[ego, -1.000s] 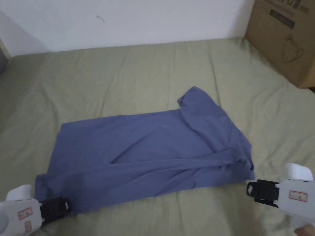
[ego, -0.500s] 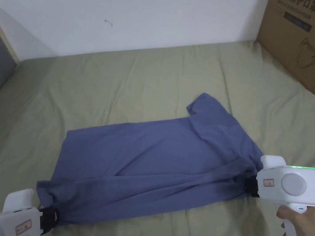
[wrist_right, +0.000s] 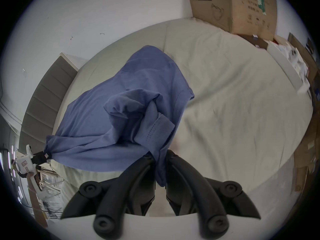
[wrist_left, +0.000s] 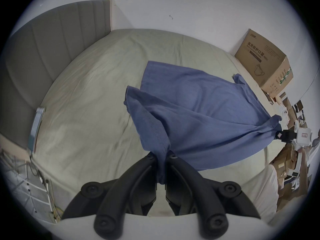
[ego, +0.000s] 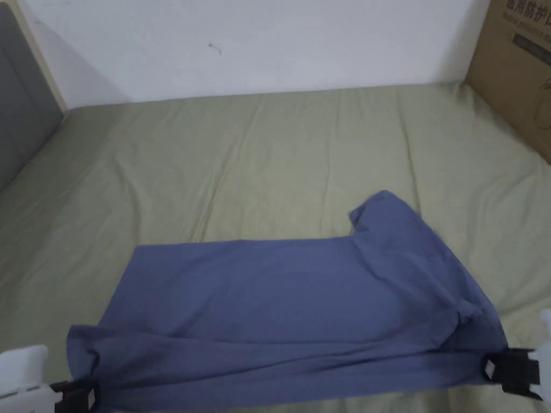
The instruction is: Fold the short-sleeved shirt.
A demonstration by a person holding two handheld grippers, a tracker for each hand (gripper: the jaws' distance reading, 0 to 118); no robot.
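Head view: the blue shirt (ego: pixel 290 306) lies on the bed (ego: pixel 242 150), its near edge stretched between both grippers.

Left gripper view: left gripper (wrist_left: pixel 161 157) fingers clamp the hem corner.

Right gripper view: right gripper (wrist_right: pixel 160 157) fingers pinch bunched shoulder fabric; uneven pulling could slip it free, skewing the fold.

**Grippers and box cut off at picture edges**

In the head view, the left gripper (ego: pixel 80 397) and right gripper (ego: pixel 497 370) run off the lower corners, beside the blue shirt (ego: pixel 290 306). The cardboard box (ego: pixel 516 70), beyond the shirt's sleeve end, is cropped at the top right. Clutter (wrist_right: pixel 297 60) past the box is blurred in the right gripper view.
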